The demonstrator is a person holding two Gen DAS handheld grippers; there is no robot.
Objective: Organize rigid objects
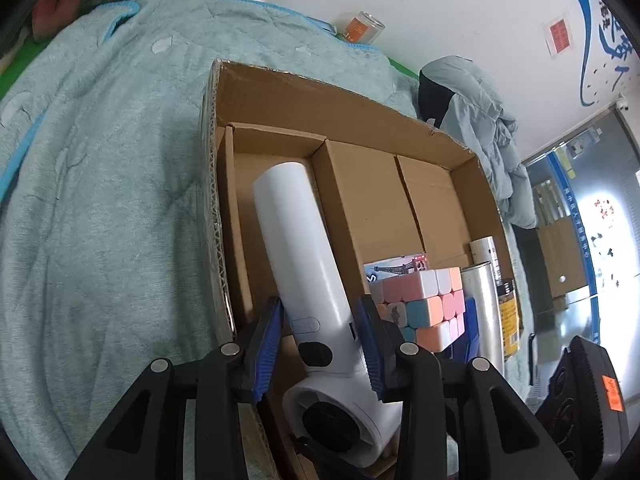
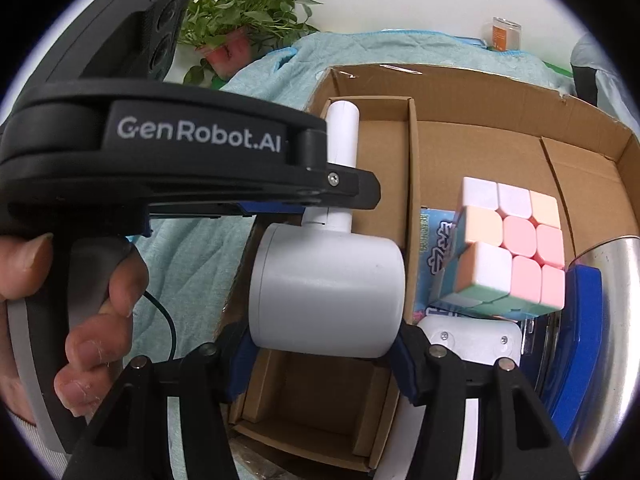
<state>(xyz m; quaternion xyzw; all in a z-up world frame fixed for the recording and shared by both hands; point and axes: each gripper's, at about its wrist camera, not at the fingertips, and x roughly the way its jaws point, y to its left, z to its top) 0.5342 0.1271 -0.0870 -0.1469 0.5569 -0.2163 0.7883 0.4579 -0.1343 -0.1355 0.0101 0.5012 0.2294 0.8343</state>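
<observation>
Nearest the left wrist camera, the left gripper (image 1: 322, 344) has its blue pads clamped on the handle of a white hair dryer (image 1: 308, 264), one pad on each side just above the round head. In the right wrist view, the right gripper (image 2: 324, 354) is clamped across the barrel-shaped head of the same dryer (image 2: 326, 292), its pads pressing on both sides of the barrel. The dryer is thus held at two places and hangs tilted over the left, narrow compartment of an open cardboard box (image 1: 280, 92); its handle reaches toward the far end of that compartment, while its head stands above the near end. Whether any part of it touches the box floor cannot be told. To the left in the right wrist view, a person's hand (image 2: 60, 304) grips the handle of the left gripper, whose black body carries a printed brand name. Beyond a cardboard divider (image 2: 412, 208), the wider compartment holds a pastel puzzle cube (image 2: 516, 248) resting on a flat printed packet (image 2: 434, 240), with a shiny metal cylinder (image 1: 484, 312) just beside it at the right edge. The box sits on a pale green blanket (image 1: 100, 200). Farther off, a potted plant (image 2: 240, 20) and a small glass jar (image 1: 364, 28) stand by the white wall.
</observation>
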